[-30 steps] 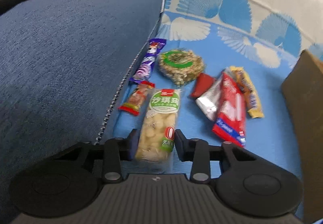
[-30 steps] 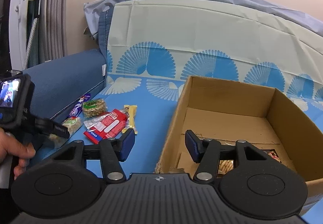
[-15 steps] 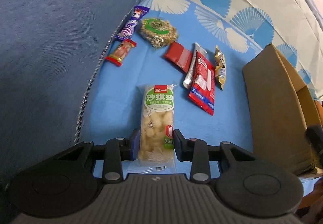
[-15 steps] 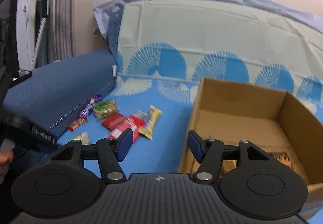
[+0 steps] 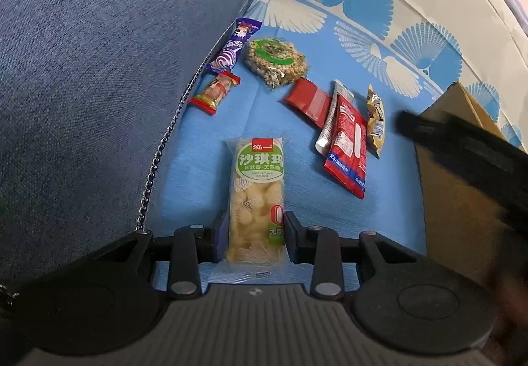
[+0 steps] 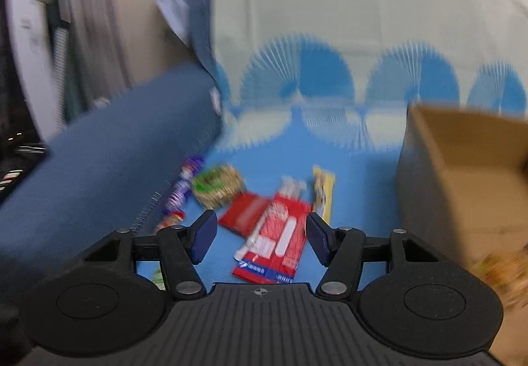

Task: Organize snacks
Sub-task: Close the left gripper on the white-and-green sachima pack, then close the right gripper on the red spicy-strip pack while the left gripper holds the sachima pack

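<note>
My left gripper [image 5: 256, 235] is shut on a clear snack pack with a green label [image 5: 257, 187] and holds it above the blue sofa seat. Loose snacks lie beyond it: a purple bar [image 5: 234, 46], a small red candy [image 5: 215, 91], a round green-labelled cake [image 5: 275, 60], a red packet [image 5: 308, 97], a red and white pack [image 5: 348, 148] and a yellow bar [image 5: 376, 118]. My right gripper [image 6: 262, 235] is open and empty above the red and white pack [image 6: 277, 244]. The right wrist view is blurred. The cardboard box [image 6: 462, 174] stands at the right.
The dark blue sofa armrest [image 5: 99, 69] rises at the left. The fan-patterned back cushion [image 5: 363, 9] is behind the snacks. The box's side [image 5: 462, 187] shows at the right of the left wrist view, with my right gripper's dark body [image 5: 462, 141] in front of it.
My right gripper has swung left from over the box to above the loose snacks. My left gripper has lifted and pulled back with the green-labelled pack.
</note>
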The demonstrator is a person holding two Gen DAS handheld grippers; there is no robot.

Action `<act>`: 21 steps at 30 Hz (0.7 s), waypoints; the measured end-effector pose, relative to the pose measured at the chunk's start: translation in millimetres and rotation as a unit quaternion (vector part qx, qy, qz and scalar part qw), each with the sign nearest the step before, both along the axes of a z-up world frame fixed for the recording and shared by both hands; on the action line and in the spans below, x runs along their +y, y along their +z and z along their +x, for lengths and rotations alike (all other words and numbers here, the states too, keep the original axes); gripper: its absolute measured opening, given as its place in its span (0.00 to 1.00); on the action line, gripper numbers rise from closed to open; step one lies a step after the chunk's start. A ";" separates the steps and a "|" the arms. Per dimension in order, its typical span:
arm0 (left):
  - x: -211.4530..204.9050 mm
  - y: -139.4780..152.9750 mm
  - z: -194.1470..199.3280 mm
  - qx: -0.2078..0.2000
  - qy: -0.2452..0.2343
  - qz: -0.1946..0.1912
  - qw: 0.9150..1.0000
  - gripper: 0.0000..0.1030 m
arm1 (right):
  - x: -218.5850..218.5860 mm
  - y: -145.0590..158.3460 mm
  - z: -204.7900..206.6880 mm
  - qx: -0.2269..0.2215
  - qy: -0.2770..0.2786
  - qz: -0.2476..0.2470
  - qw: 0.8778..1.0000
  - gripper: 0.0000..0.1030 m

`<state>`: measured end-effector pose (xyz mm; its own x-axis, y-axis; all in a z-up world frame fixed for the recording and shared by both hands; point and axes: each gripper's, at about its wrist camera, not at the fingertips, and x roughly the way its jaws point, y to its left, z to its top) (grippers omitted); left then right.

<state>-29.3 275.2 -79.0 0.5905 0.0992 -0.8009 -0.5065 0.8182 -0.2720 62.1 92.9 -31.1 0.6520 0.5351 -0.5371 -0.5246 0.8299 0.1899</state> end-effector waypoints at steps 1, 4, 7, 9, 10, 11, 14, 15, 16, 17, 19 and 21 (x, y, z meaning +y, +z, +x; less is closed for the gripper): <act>0.0 -0.4 0.1 0.001 0.000 0.000 1.000 0.38 | 6.9 -8.7 9.7 0.020 -0.010 -0.002 1.000 0.69; -1.7 -0.8 0.7 0.003 -0.002 0.006 1.000 0.38 | 23.2 -35.0 37.6 0.074 -0.054 -0.013 0.996 0.74; -2.3 -1.0 0.8 0.003 -0.004 0.007 1.000 0.38 | 32.7 -57.3 54.0 0.114 -0.081 -0.018 0.990 0.77; 0.0 -2.0 1.1 0.003 -0.004 0.001 1.000 0.38 | 40.0 -66.4 61.2 0.133 -0.085 -0.026 0.987 0.78; 1.2 -2.8 1.5 0.004 -0.004 -0.002 1.000 0.38 | 42.1 -69.7 62.7 0.138 -0.083 -0.030 0.987 0.78; 1.9 -3.3 2.3 0.004 -0.005 -0.004 1.000 0.38 | 44.3 -72.4 62.4 0.139 -0.081 -0.035 0.986 0.77; 3.5 -3.7 3.4 0.003 -0.007 -0.005 1.000 0.38 | 45.1 -76.3 57.1 0.132 -0.076 -0.046 0.987 0.55; 4.0 -3.9 3.8 0.002 -0.007 -0.006 1.000 0.38 | 43.4 -76.0 53.6 0.123 -0.074 -0.054 0.988 0.52; 3.6 -4.1 3.3 0.002 -0.007 -0.007 1.000 0.38 | 41.0 -75.4 52.0 0.119 -0.068 -0.055 0.989 0.50; 4.0 -4.1 3.1 0.001 -0.007 -0.008 1.000 0.38 | 37.0 -75.8 51.8 0.122 -0.061 -0.052 0.989 0.48; 4.3 -3.9 2.5 -0.001 -0.006 -0.011 1.000 0.38 | 28.6 -71.7 44.6 0.120 -0.047 -0.055 0.990 0.46; 4.4 -3.8 1.4 -0.002 -0.006 -0.014 1.000 0.38 | 19.7 -66.2 31.9 0.113 -0.034 -0.071 0.990 0.45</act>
<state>-27.9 279.7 -82.8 0.5949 0.0693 -0.8008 -0.4957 0.8159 -0.2976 94.0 112.7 -97.4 0.5392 0.4015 -0.7403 -0.4234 0.8891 0.1738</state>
